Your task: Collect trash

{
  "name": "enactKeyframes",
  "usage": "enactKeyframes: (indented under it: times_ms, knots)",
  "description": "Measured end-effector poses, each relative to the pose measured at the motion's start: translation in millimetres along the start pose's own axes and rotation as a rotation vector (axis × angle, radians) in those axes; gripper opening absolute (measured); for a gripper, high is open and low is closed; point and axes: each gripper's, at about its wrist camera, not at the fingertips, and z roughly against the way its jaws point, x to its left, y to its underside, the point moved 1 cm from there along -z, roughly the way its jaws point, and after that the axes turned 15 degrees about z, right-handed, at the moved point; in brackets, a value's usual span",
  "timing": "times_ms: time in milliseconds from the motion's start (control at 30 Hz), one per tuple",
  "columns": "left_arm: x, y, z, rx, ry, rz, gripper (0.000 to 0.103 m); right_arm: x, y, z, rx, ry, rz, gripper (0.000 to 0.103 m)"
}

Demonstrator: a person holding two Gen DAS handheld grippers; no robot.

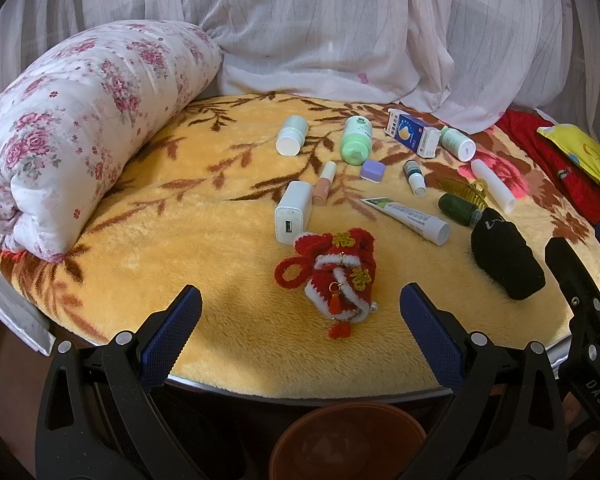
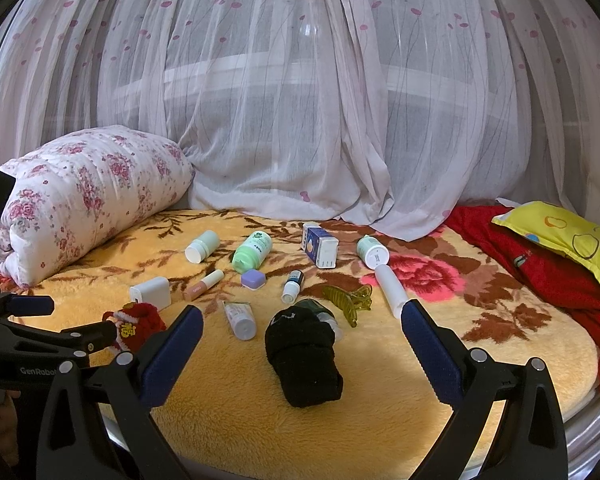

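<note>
left wrist view: the left gripper [image 1: 300,312] hangs at the near edge of the yellow plush blanket [image 1: 220,240], jaws spread wide with nothing between the pads; the red knitted pouch [image 1: 336,276] lies on the blanket in the gap ahead of its fingertips, touching neither finger. below the gripper, off the blanket's edge, sits a brown bin [image 1: 348,440]. left of the pouch rests a rolled floral quilt [image 1: 80,128]; just behind the pouch lies a white charger [image 1: 293,212], then a pink tube [image 1: 325,184], a white bottle [image 1: 293,135], a green bottle [image 1: 357,140], a lilac case [image 1: 373,170], a blue-and-white box [image 1: 414,132], a small dropper bottle [image 1: 414,176] and a white squeeze tube [image 1: 406,220]. right wrist view: the right gripper [image 2: 302,320] is likewise wide open and holds nothing; a black rolled sock [image 2: 304,356] lies between its fingers, clear of both, with a dark green bottle [image 2: 316,308] touching its far end and a yellow-green hair claw [image 2: 350,300] just beside that. a white cylinder [image 2: 390,286] lies near the right finger. farther right are a red cloth [image 2: 540,272] and a yellow pillow [image 2: 568,236]; a sheer curtain [image 2: 300,100] closes the background.
</note>
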Motion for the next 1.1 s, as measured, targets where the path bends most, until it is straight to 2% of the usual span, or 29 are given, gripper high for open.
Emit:
enactKeyframes:
  times_ms: [367, 500, 633, 800, 967, 1067, 1100]
  knots:
    - [-0.1, 1.7, -0.6, 0.002, 0.000, 0.001, 0.097, -1.1, 0.0, 0.5, -0.003, 0.004, -0.004, 0.098]
    - [4.4, 8.7, -1.6, 0.001, 0.033, 0.033, 0.097, -2.2, 1.2, 1.9, -0.015, 0.018, -0.006, 0.098]
    - [6.8, 17.0, -7.7, 0.033, 0.056, 0.069, 0.097, -6.7, 3.3, 4.0, -0.029, 0.039, -0.006, 0.098]
    - [-6.7, 15.0, -13.0, 0.027, 0.048, 0.032, 0.097, -11.1, 7.9, 2.0, -0.024, 0.038, -0.012, 0.098]
    - [-20.4, 8.4, -34.4, 0.005, 0.007, 0.005, 0.096, -18.8, 13.3, -0.4, -0.016, 0.043, -0.032, 0.098]
    - [-24.4, 3.5, -48.2, 0.000, 0.002, 0.012, 0.092, -22.3, 14.7, -2.3, -0.011, 0.047, -0.040, 0.098]
    - [-25.3, 2.3, -51.0, -0.004, 0.001, 0.012, 0.078, -23.1, 15.9, -3.7, -0.006, 0.049, -0.042, 0.098]
